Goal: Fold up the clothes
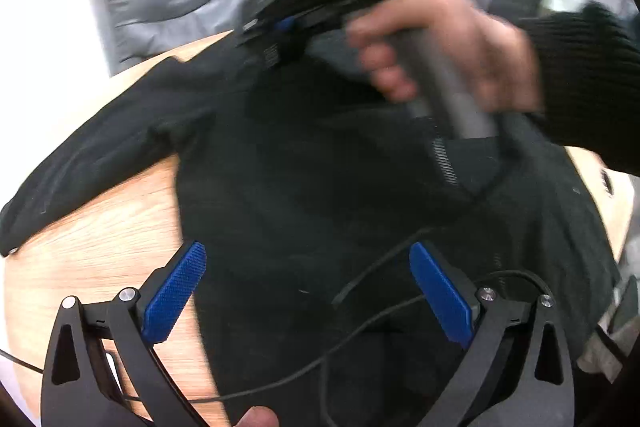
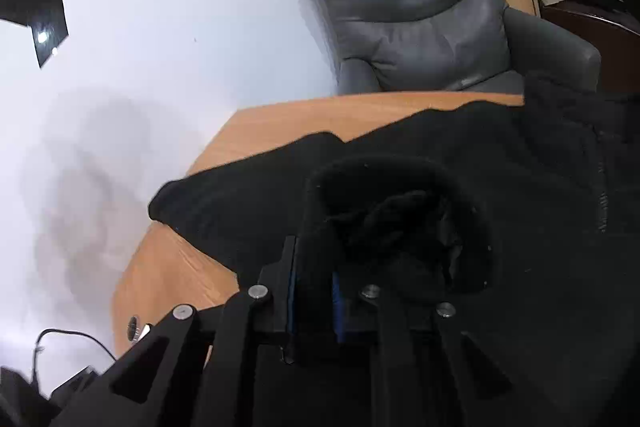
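My left gripper (image 1: 308,291) hangs wide open over the black jacket (image 1: 320,187), gripping nothing. My right gripper (image 2: 314,303) is clamped on its sleeve cuff (image 2: 400,227) above the wooden table (image 2: 172,267), a grey armchair (image 2: 420,7) behind.

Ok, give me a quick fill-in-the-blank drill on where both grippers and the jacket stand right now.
The black jacket lies spread on a ____ table.
The left gripper hovers over it with its jaws ____.
The right gripper is ____ on a fold of the jacket.
Behind the table stands a grey leather ____.

Missing words: wooden; open; shut; armchair
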The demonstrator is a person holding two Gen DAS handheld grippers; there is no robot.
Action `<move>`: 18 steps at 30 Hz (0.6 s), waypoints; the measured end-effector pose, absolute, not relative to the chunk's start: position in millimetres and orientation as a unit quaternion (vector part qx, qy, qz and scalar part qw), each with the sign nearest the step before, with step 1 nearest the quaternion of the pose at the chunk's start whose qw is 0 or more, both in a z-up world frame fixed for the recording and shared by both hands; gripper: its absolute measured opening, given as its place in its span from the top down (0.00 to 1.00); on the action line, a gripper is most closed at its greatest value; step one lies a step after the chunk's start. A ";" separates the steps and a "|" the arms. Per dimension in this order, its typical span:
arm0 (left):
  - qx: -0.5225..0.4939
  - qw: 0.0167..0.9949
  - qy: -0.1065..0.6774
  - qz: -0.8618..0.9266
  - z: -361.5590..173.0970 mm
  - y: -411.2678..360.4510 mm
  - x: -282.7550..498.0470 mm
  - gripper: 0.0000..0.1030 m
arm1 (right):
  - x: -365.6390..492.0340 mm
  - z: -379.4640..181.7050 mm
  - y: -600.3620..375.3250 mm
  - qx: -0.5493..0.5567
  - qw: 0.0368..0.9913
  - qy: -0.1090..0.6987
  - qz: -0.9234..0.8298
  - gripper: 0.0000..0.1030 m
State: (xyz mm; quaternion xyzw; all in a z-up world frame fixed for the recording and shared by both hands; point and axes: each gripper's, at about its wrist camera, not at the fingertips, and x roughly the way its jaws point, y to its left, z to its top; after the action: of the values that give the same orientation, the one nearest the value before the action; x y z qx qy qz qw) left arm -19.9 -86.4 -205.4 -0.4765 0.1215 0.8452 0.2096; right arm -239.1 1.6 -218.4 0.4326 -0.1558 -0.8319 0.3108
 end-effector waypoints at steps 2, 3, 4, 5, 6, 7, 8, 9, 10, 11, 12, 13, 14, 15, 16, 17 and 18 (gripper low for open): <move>-0.473 0.230 0.122 0.841 -206.6 -83.3 -12.0 0.00 | -237.7 -224.2 -2.9 0.431 0.312 -0.153 -0.833 0.86; -0.472 0.241 0.122 0.839 -207.1 -81.8 -8.1 0.00 | -237.1 -225.3 -4.5 0.426 0.312 -0.156 -0.835 0.86; -0.470 0.251 0.122 0.837 -207.7 -80.3 -4.1 0.00 | -236.7 -227.4 -5.8 0.424 0.313 -0.160 -0.835 0.86; -0.471 0.256 0.118 0.836 -209.2 -80.1 -2.7 0.00 | -237.0 -231.0 -7.3 0.425 0.312 -0.161 -0.835 0.86; -0.472 0.260 0.114 0.835 -210.8 -80.2 -1.8 0.00 | -238.0 -238.4 -9.8 0.435 0.308 -0.157 -0.832 0.86; -0.471 0.263 0.109 0.835 -211.1 -81.7 -2.3 0.00 | -238.7 -248.0 -12.8 0.448 0.305 -0.151 -0.827 0.85; -0.470 0.263 0.104 0.836 -210.7 -84.1 -3.6 0.00 | -239.0 -256.5 -15.4 0.460 0.302 -0.145 -0.822 0.84; -0.469 0.263 0.100 0.837 -210.1 -86.6 -5.0 0.00 | -238.2 -262.8 -17.2 0.470 0.299 -0.142 -0.819 0.82; -0.469 0.263 0.092 0.838 -209.0 -90.3 -7.5 0.00 | -236.7 -266.2 -17.9 0.475 0.296 -0.140 -0.817 0.81; -0.468 0.262 0.085 0.840 -207.7 -94.4 -10.4 0.00 | -235.0 -264.8 -16.9 0.473 0.295 -0.142 -0.818 0.77; -0.468 0.262 0.078 0.841 -206.3 -98.6 -13.5 0.00 | -233.4 -262.8 -15.3 0.471 0.294 -0.145 -0.819 0.72; -0.466 0.261 0.072 0.842 -203.2 -103.2 -17.4 0.00 | -232.0 -259.5 -12.9 0.471 0.293 -0.151 -0.819 0.58; -0.465 0.260 0.065 0.844 -199.8 -107.8 -21.5 0.00 | -230.5 -256.1 -10.4 0.470 0.292 -0.156 -0.818 0.44; -0.462 0.258 0.061 0.846 -197.2 -111.8 -26.0 0.00 | -227.6 -251.2 -6.7 0.467 0.292 -0.161 -0.819 0.40; -0.457 0.255 0.056 0.850 -194.4 -116.7 -32.1 0.00 | -222.2 -243.6 -0.8 0.459 0.293 -0.165 -0.822 0.34; -0.451 0.258 0.050 0.853 -189.6 -120.0 -36.8 0.00 | -216.2 -235.6 6.5 0.450 0.293 -0.168 -0.826 0.32; -0.445 0.262 0.044 0.855 -184.5 -122.8 -41.2 0.00 | -209.0 -226.7 15.9 0.441 0.292 -0.170 -0.831 0.31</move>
State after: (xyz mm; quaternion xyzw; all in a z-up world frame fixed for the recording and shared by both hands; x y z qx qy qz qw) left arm -41.2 -122.8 -184.5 -0.4455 0.0440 0.8551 0.2615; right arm -209.0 15.9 -226.7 0.4407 -0.1700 -0.8315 0.2925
